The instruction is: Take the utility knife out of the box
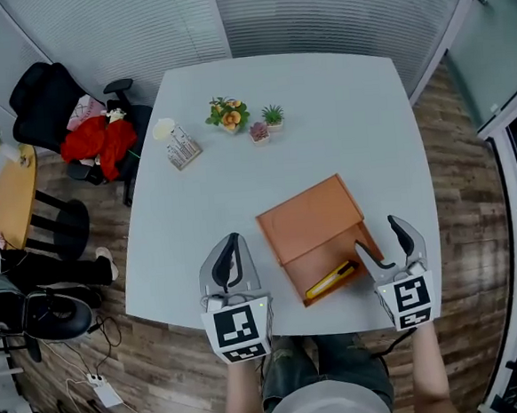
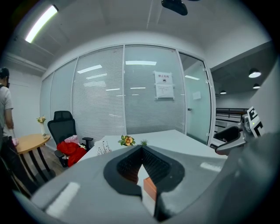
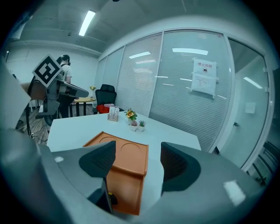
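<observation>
Head view, lower centre: utility knife (image 1: 329,280), yellow, lies slantwise in the open section of the orange box (image 1: 311,219), at the end of the box nearest the frame's bottom edge. The box sits on the pale desk (image 1: 340,106).

Right tongs (image 1: 378,234): spread wide, nothing between them. They hang just right of the box's open end; their left tip is near the knife's right end, not touching it. In the right gripper view, only the knife's dark end (image 3: 113,199) shows, beside the left jaw.

Left tongs (image 1: 229,257): pressed together, empty, left of the box, well apart from the knife.
</observation>
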Tool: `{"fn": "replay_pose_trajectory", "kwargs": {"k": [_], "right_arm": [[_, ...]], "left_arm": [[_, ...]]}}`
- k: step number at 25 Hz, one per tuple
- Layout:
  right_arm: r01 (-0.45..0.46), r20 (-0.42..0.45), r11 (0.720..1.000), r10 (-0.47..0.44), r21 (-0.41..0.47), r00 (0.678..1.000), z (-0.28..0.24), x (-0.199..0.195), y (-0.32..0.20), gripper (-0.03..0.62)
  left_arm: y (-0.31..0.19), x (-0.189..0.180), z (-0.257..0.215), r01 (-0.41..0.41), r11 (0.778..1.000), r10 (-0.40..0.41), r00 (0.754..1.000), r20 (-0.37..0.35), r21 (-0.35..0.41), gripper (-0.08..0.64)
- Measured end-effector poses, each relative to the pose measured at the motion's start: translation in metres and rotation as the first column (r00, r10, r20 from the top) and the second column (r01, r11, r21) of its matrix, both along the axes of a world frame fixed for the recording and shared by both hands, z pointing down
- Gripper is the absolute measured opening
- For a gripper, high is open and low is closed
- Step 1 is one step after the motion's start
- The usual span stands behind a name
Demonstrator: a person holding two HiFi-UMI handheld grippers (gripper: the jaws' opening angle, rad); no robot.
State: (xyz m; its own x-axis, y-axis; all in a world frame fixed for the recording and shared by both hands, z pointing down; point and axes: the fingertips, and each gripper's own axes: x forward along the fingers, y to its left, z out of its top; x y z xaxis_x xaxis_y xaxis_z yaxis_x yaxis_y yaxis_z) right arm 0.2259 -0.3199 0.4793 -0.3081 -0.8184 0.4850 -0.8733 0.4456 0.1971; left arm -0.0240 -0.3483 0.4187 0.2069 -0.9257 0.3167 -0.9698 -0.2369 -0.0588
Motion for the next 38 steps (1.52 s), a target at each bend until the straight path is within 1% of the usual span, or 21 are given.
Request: {"fn": "replay_pose_trajectory", "kwargs": {"k": [5,9,13,15,16,19,23,27,31,35,38], "right_arm": [[0.124,-0.06,0.992,-0.125,-0.031,0.99,0.012,-0.014,-0.003,0.348],[0.226,-0.11,0.972,-0.232,-0.063,0.966,0.018,-0.024,-0.002,0.344],[0.328,-0.155,0.938,-0.342,-0.11,0.927,0.029,-0.032,0.002,0.328],[0.385,-0.169,0.911,-0.407,-0.146,0.898,0.038,-0.037,0.005,0.319],[0.418,-0.168,0.893,-0.443,-0.168,0.881,0.043,-0.04,0.007,0.316],[0.509,-0.158,0.823,-0.554,-0.252,0.818,0.062,-0.049,0.015,0.305],[0.594,-0.174,0.725,-0.673,-0.349,0.719,0.083,-0.057,0.03,0.285],[0.655,-0.161,0.613,-0.772,-0.441,0.615,0.109,-0.064,0.043,0.285],[0.687,-0.154,0.497,-0.853,-0.53,0.499,0.132,-0.067,0.056,0.27],[0.699,-0.122,0.376,-0.914,-0.608,0.386,0.15,-0.07,0.066,0.255],[0.697,-0.093,0.294,-0.946,-0.654,0.312,0.158,-0.069,0.074,0.25]], "left_arm": [[-0.004,0.003,0.012,-0.008,1.0,0.008,1.0,0.015,-0.021,0.0],[-0.004,0.003,0.015,-0.004,0.999,0.005,1.0,0.017,-0.035,0.0],[-0.003,0.006,0.02,-0.002,0.999,0.003,1.0,0.019,-0.047,0.0],[-0.003,0.006,0.022,-0.001,0.999,0.002,1.0,0.022,-0.055,0.0],[-0.003,0.006,0.024,0.0,0.998,0.002,1.0,0.023,-0.058,0.0],[-0.005,0.004,0.03,0.009,0.998,-0.007,1.0,0.025,-0.068,0.0],[-0.002,-0.001,0.033,0.032,0.997,-0.03,0.999,0.032,-0.073,0.0],[-0.002,-0.005,0.044,0.045,0.995,-0.041,0.999,0.035,-0.092,0.0],[0.001,-0.006,0.054,0.057,0.992,-0.053,0.998,0.041,-0.114,0.0],[0.002,-0.008,0.063,0.063,0.989,-0.059,0.998,0.035,-0.133,0.0],[0.006,-0.008,0.067,0.07,0.987,-0.065,0.997,0.035,-0.147,0.0]]}}
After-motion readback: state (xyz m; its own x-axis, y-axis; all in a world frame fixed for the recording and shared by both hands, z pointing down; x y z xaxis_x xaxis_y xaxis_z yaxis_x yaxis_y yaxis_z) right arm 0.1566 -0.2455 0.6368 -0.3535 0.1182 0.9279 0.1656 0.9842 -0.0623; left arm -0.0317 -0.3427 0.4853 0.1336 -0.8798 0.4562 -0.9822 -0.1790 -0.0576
